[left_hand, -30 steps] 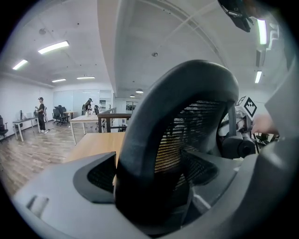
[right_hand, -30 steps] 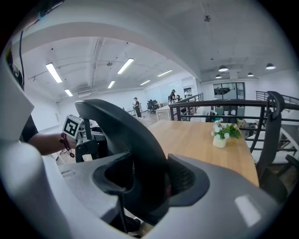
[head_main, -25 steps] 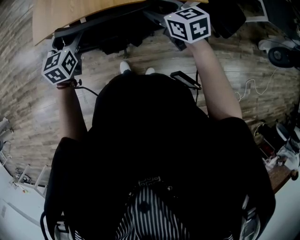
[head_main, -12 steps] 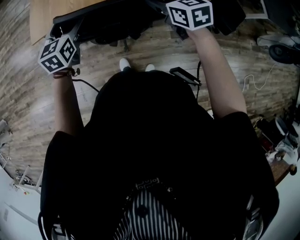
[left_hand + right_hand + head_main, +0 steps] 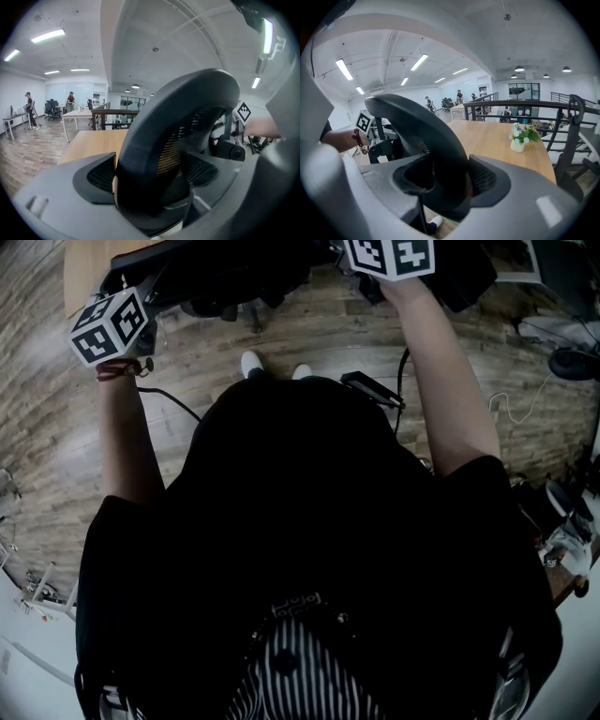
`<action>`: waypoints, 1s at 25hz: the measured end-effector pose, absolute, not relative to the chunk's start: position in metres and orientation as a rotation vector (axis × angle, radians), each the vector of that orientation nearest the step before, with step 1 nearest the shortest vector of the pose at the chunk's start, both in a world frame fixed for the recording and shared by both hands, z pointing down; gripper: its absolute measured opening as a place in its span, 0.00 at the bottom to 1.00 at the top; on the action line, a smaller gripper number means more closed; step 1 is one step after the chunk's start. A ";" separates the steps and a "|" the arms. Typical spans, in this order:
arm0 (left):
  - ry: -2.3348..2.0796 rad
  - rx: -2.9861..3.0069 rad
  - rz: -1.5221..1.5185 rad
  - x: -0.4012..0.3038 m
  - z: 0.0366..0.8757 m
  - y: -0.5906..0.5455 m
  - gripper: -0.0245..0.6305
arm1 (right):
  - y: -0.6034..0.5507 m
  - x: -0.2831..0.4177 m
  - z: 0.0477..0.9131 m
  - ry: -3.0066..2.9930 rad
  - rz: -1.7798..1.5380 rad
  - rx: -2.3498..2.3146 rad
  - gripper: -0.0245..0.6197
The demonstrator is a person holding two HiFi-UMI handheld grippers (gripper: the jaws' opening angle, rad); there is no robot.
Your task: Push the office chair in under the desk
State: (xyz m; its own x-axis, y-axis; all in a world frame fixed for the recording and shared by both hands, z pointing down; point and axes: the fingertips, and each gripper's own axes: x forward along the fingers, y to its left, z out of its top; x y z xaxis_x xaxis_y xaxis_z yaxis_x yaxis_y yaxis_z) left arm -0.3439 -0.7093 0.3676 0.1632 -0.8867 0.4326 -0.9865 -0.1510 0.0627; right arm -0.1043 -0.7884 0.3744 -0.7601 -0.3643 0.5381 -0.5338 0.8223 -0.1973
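1. now both claws sit higher in the head view than 1 s ago, and the chair (image 5: 187, 108) back has gone up w/ them; less of the desk (image 5: 86, 266) shows there. my read: push is under way, chair closing on the desk, not home yet.
2. l claw (image 5: 150, 180): jaws clamped on the left rim of the chair back. r claw (image 5: 445, 183): same on the right rim, jaws wide but pressing on it.
3. chair stands btw person and desk, back held in both grips; how far the seat is under the top i can't tell.
4. head view gives only the 2 cubes (image 5: 111, 324), arms (image 5: 122, 446), floor (image 5: 309, 334), shoes (image 5: 251, 365); no jaws, no contact.
5. claw views give the grip itself plus the wooden desktop beyond the chair. only the r claw view shows a plant pot (image 5: 518, 144) on the desk, well clear of the chair; each also catches the other claw's cube.
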 end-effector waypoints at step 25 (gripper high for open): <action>-1.528 2.393 0.313 -0.185 0.334 -0.638 0.04 | -0.672 -0.093 0.346 -2.666 0.472 0.555 0.04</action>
